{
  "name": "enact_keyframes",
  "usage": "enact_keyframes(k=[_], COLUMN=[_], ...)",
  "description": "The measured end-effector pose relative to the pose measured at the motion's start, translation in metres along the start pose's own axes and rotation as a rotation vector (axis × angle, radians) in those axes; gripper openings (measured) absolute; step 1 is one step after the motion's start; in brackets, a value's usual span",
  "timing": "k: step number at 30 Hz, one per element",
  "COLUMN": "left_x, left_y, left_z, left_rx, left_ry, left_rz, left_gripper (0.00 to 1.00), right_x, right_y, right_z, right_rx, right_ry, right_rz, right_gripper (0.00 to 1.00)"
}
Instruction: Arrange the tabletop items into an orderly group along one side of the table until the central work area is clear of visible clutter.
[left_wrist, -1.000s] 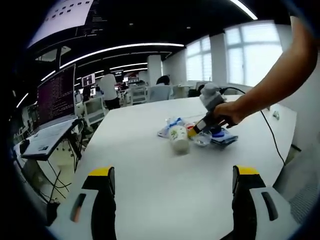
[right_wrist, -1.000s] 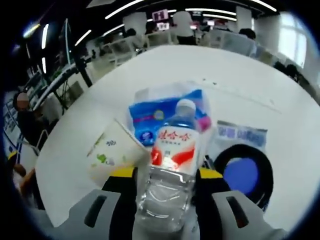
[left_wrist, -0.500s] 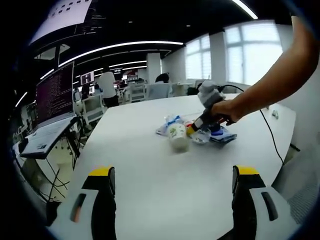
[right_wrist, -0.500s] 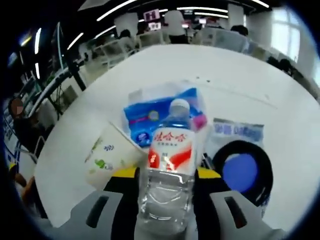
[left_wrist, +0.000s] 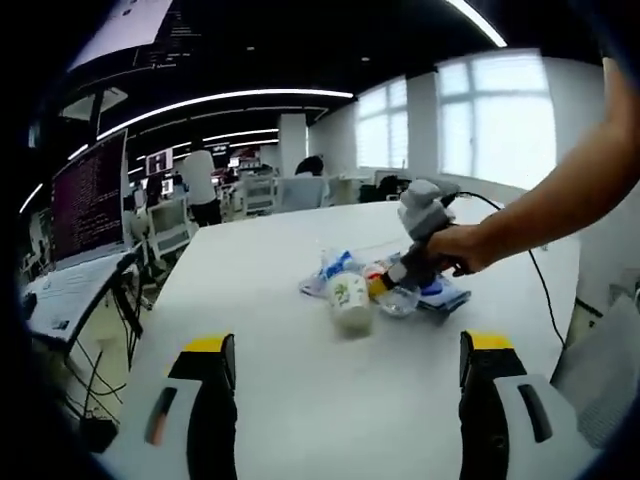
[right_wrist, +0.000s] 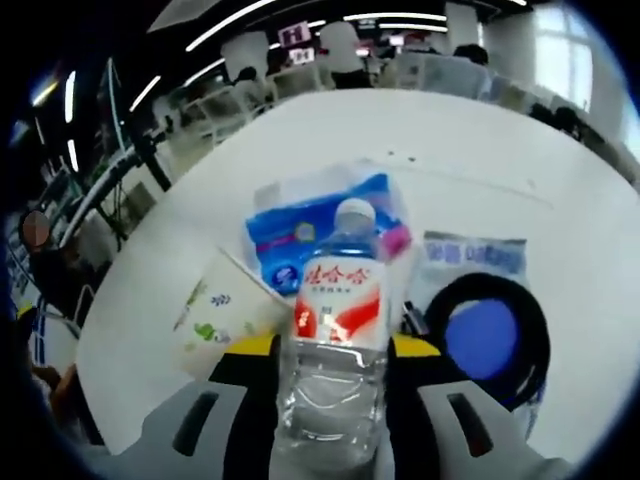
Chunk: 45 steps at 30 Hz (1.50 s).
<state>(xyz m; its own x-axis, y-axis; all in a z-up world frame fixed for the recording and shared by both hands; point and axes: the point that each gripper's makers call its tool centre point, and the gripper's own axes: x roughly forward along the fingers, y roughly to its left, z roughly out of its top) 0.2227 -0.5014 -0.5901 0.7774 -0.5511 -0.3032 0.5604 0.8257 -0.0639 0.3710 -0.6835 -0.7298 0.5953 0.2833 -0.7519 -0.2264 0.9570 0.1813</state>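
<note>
A clear water bottle (right_wrist: 335, 350) with a red and white label stands between the yellow-tipped jaws of my right gripper (right_wrist: 333, 346), which is shut on it. To its left a paper cup (right_wrist: 220, 315) with green print leans beside it. Behind the bottle lies a blue tissue pack (right_wrist: 305, 228), and to the right a black ring with a blue centre (right_wrist: 486, 336). In the left gripper view a hand holds the right gripper (left_wrist: 405, 285) over the same cluster, next to the cup (left_wrist: 349, 300). My left gripper (left_wrist: 347, 348) is open with nothing in it, well short of the items.
The white table (left_wrist: 300, 400) stretches bare between my left gripper and the cluster. A black cable (left_wrist: 542, 275) runs across its right side. A monitor (left_wrist: 88, 200) stands off the left edge. Chairs and people fill the background.
The left gripper view has shifted slightly. The right gripper stays shut on the bottle, and the cluster of items has not visibly moved.
</note>
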Motion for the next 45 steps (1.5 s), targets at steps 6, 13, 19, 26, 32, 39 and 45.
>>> enact_keyframes(k=[6, 13, 19, 26, 32, 39, 45], left_x=[0.041, 0.094, 0.132, 0.171, 0.203, 0.234, 0.253], left_y=[0.01, 0.011, -0.002, -0.021, -0.031, -0.033, -0.026], left_z=[0.029, 0.055, 0.059, 0.049, 0.049, 0.041, 0.03], left_rx=[-0.035, -0.026, 0.002, 0.001, -0.007, -0.091, -0.12], left_ry=[-0.037, -0.048, -0.026, 0.038, 0.057, 0.099, 0.127], left_rz=[-0.058, -0.126, -0.187, -0.276, -0.327, -0.376, -0.374], left_gripper=[0.91, 0.9, 0.9, 0.85, 0.82, 0.78, 0.75], right_x=[0.0, -0.002, -0.003, -0.003, -0.003, -0.004, -0.004], right_y=[0.0, 0.0, 0.001, 0.002, 0.002, 0.003, 0.003], right_z=[-0.001, -0.001, 0.0, 0.001, 0.002, 0.002, 0.002], right_rx=[0.006, 0.025, 0.032, 0.033, 0.046, 0.043, 0.046], right_ry=[-0.008, -0.037, -0.053, -0.086, -0.105, -0.134, -0.147], right_rz=[0.015, 0.031, 0.038, 0.056, 0.064, 0.063, 0.072], right_gripper=[0.38, 0.38, 0.38, 0.38, 0.38, 0.38, 0.38])
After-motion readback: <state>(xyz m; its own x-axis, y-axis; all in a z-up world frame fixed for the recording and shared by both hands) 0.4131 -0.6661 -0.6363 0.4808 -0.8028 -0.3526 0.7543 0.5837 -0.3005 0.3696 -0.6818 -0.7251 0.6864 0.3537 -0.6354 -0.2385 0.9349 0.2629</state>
